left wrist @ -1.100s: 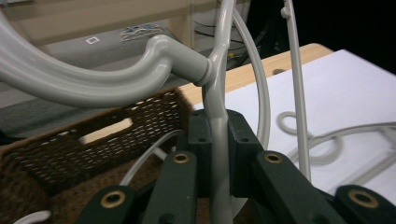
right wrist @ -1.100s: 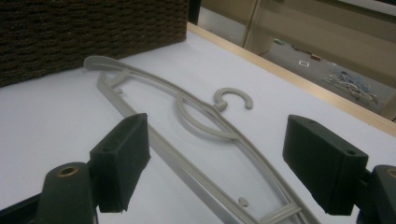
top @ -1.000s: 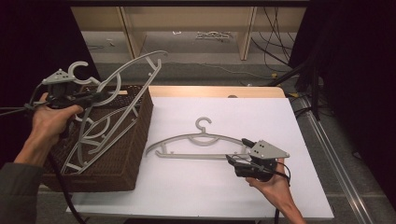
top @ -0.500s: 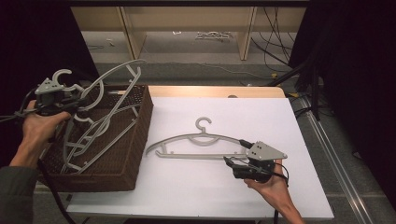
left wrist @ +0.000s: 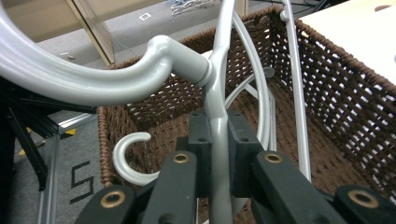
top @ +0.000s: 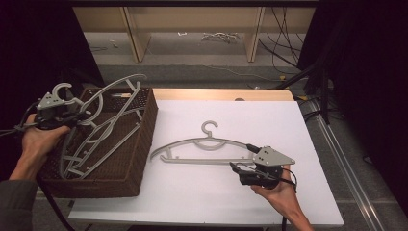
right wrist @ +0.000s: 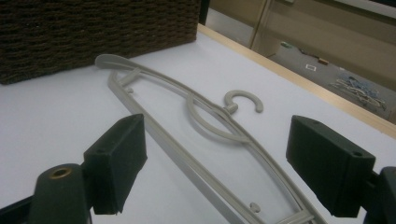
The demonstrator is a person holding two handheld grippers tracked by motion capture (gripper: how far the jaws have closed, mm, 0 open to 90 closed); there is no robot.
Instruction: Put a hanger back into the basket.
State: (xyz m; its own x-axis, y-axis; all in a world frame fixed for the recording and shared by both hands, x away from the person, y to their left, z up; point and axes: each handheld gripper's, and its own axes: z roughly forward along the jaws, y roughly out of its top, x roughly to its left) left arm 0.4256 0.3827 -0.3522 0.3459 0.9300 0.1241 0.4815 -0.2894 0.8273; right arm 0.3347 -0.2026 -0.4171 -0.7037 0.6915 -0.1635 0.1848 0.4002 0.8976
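Claw (left wrist: pixel 219 154) on the left is clamped on a grey hanger (top: pixel 103 122) tilted over the wicker basket (top: pixel 144 144), whose rim could be snagged by its far shoulder.

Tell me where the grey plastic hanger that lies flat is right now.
In the high view, the grey plastic hanger lies on the white table, right of the brown wicker basket, just ahead of the right gripper.

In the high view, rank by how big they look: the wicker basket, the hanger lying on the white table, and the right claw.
1. Wicker basket, clearly the largest.
2. Hanger lying on the white table, long but thin.
3. Right claw, the smallest, though it sits nearer the camera, which flatters it slightly.
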